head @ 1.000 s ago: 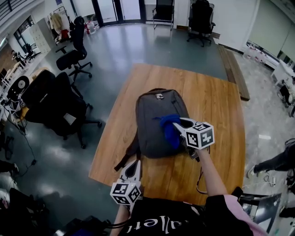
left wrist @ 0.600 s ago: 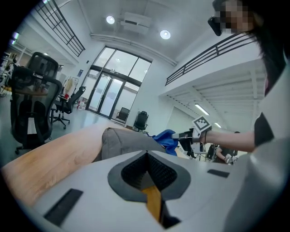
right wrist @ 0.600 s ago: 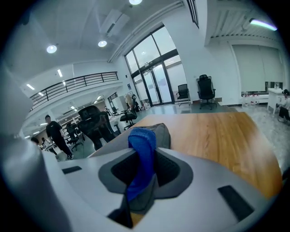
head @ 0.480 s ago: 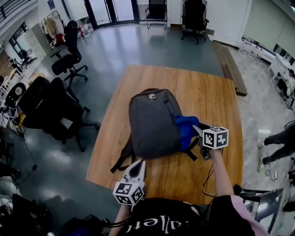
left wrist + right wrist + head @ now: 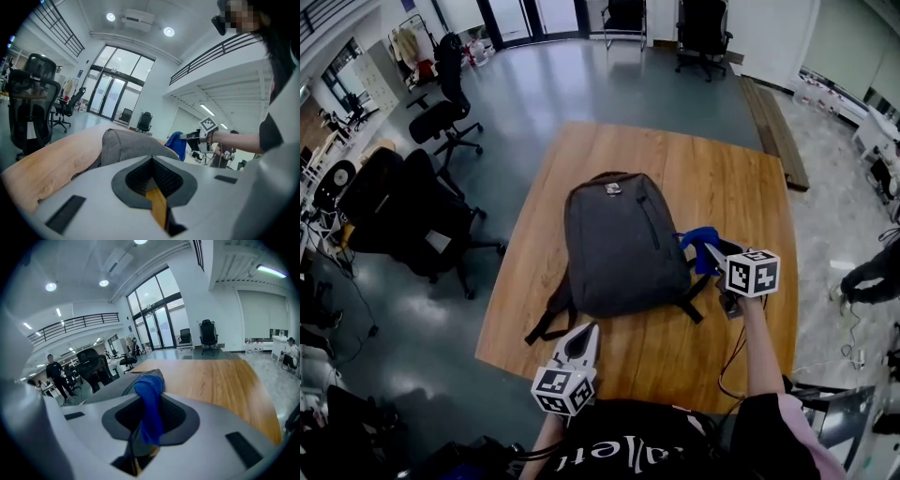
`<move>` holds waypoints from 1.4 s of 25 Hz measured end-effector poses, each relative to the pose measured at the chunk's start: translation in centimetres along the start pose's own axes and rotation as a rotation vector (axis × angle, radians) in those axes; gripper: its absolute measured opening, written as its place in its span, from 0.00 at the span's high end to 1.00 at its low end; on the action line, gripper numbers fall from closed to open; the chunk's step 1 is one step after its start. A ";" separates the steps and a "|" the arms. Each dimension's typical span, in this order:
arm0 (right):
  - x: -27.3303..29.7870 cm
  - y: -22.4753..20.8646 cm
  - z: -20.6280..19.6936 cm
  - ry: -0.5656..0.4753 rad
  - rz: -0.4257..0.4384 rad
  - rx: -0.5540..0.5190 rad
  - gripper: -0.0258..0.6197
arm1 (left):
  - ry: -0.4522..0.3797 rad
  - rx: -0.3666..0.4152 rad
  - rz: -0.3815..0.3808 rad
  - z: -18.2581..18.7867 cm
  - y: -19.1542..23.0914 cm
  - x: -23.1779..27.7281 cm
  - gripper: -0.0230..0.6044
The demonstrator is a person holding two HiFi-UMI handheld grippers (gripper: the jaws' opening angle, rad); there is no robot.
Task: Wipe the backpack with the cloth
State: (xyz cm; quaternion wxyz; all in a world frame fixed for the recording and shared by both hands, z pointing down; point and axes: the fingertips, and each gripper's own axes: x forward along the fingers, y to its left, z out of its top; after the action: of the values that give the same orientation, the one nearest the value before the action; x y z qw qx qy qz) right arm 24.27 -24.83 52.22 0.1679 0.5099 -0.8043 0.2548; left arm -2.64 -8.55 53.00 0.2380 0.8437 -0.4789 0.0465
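Nearest, over the counter's (image 5: 727,178) front edge: left gripper (image 5: 586,332), jaws pressed together on nothing. Farther out, to the right: right gripper (image 5: 711,251) pinching the blue cloth (image 5: 697,244), just off the backpack's (image 5: 619,239) right side, slid clear of its front panel since a second ago. Backpack flat mid-counter, long axis running away from the person, top handle at the far end, straps trailing near.

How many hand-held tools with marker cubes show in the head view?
2. The left tool is at the wooden table's near edge; the right tool, beside the grey fabric backpack's right side, grips the blue cloth.
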 end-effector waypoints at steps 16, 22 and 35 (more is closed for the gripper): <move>12.3 27.9 8.5 -0.046 0.443 -0.272 0.83 | -0.021 -0.001 0.042 0.2 3.9 -3.0 0.97; 19.2 32.3 5.3 0.094 0.467 -0.273 0.83 | -0.013 -0.027 0.062 -0.2 5.4 -4.2 0.97; 18.7 21.4 7.9 0.053 0.312 -0.136 0.83 | -0.009 -0.019 0.035 0.5 6.5 -2.8 0.97</move>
State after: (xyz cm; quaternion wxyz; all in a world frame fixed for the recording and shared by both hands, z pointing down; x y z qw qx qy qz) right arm -3.06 -35.67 50.55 0.1814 0.3594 -0.8843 0.2363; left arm -9.66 -9.35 54.03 0.2431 0.8331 -0.4950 0.0425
